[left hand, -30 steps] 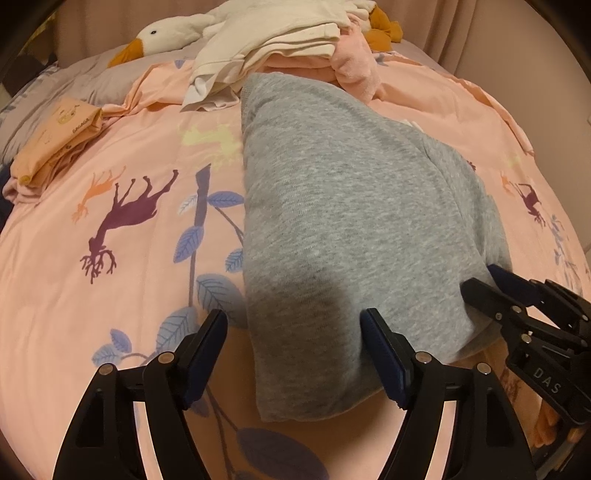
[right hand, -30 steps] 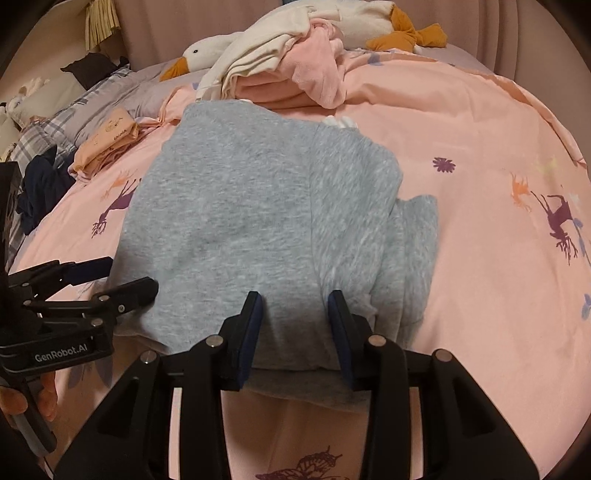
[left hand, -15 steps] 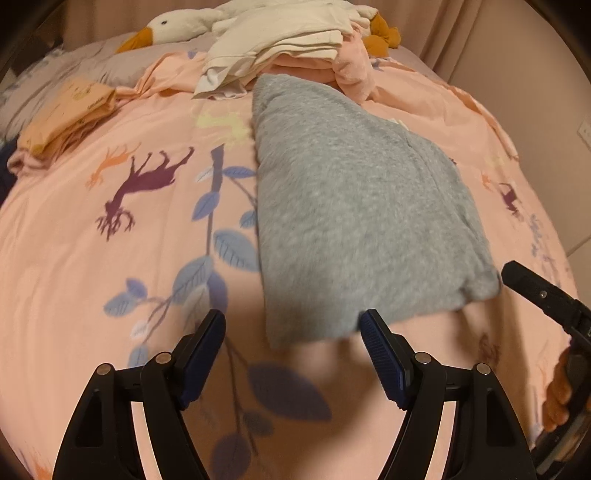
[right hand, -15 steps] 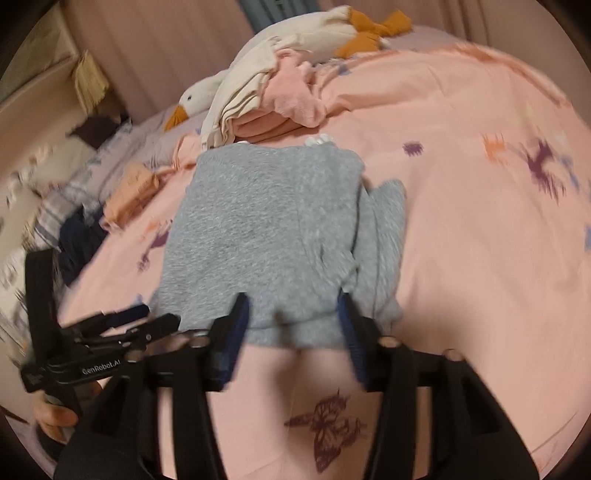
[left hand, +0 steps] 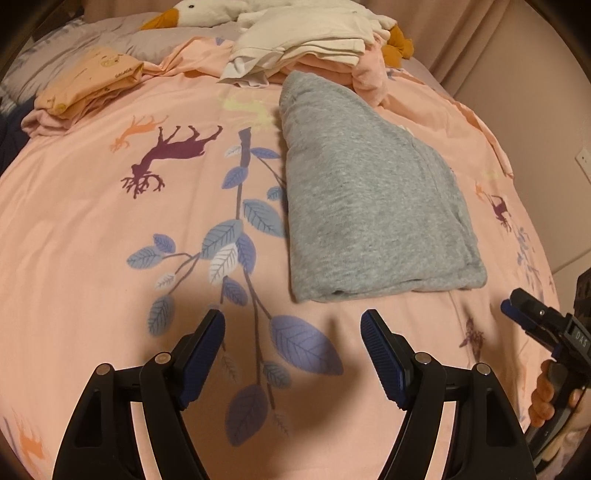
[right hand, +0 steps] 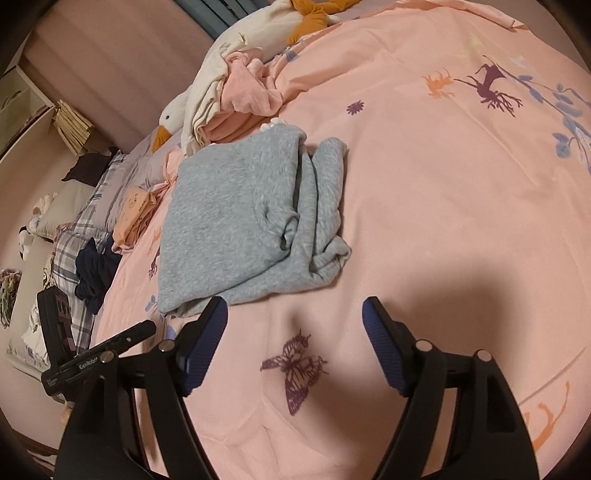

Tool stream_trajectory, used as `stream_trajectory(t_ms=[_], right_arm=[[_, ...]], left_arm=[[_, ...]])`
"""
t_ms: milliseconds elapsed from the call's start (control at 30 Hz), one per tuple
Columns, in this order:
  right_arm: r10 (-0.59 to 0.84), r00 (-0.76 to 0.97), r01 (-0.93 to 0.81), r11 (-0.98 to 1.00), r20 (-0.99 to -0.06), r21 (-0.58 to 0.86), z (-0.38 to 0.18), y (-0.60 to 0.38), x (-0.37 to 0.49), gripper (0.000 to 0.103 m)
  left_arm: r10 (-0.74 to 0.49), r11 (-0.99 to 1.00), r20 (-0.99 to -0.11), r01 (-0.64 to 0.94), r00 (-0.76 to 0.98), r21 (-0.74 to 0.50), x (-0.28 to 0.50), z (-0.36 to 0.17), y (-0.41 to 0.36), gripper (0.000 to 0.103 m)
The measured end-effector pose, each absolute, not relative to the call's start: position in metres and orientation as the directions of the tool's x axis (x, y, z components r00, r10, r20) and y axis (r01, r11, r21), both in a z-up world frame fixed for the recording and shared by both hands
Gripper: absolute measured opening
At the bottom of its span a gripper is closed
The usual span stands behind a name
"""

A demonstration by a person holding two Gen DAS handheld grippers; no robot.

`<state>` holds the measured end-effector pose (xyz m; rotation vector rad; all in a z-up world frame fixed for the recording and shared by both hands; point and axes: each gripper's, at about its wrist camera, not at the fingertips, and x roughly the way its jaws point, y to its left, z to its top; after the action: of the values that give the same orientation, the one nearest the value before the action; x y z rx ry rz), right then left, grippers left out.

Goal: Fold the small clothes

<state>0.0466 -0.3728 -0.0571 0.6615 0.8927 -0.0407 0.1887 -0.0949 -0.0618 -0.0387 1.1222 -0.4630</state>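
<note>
A: What is the grey garment (left hand: 373,206) made of?

B: A soft, flecked knit, like sweatshirt fleece. In the left wrist view it lies right of centre as a folded slab, narrow at the top and wider toward the bottom, its near edge a thick rounded fold. In the right wrist view (right hand: 236,218) it sits left of centre, smooth on its left part and bunched into ridges on its right.

A: And under it?

B: A pink bedcover (left hand: 92,258), thin and smooth with shallow creases, printed with purple deer, blue leaves and a purple butterfly (right hand: 295,369).

A: Any writing?

B: "GenRobot" on the left gripper's body at the lower left of the right wrist view, and "DAS" on the right gripper's body at the right edge of the left wrist view. The folded peach garment (left hand: 88,81) at upper left has small print I cannot read.

A: How do the grippers stand?

B: Both point down at the cover, short of the garment. The left gripper (left hand: 291,332) stands wide, nothing between its ribbed blue pads. The right gripper (right hand: 295,317) has its jaws opening, only bare cover between them. A hand (left hand: 550,395) grips its handle at lower right of the left wrist view.

A: Behind the garment?

B: A pile of cream and pink clothes (left hand: 314,48) against a plush goose (left hand: 192,11).
</note>
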Motion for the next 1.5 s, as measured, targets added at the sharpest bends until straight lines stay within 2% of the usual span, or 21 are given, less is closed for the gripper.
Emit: stream_trajectory(t_ms=[700, 833, 1500], right_arm=[[0.240, 0.628, 0.321, 0.786, -0.740, 0.528, -0.061, -0.384, 0.076, 0.081], [0.237, 0.622, 0.337, 0.779, -0.746, 0.529, -0.064, -0.389, 0.086, 0.081], [0.237, 0.614, 0.364, 0.761, -0.753, 0.537, -0.077, -0.410, 0.111, 0.083]], left_arm=[[-0.413, 0.895, -0.849, 0.322, 0.330, -0.310, 0.221, -0.069, -0.104, 0.076], [-0.425, 0.889, -0.842, 0.330, 0.332, -0.318, 0.230, -0.069, -0.110, 0.082], [-0.448, 0.874, -0.831, 0.356, 0.331, -0.330, 0.259, -0.075, -0.129, 0.083]])
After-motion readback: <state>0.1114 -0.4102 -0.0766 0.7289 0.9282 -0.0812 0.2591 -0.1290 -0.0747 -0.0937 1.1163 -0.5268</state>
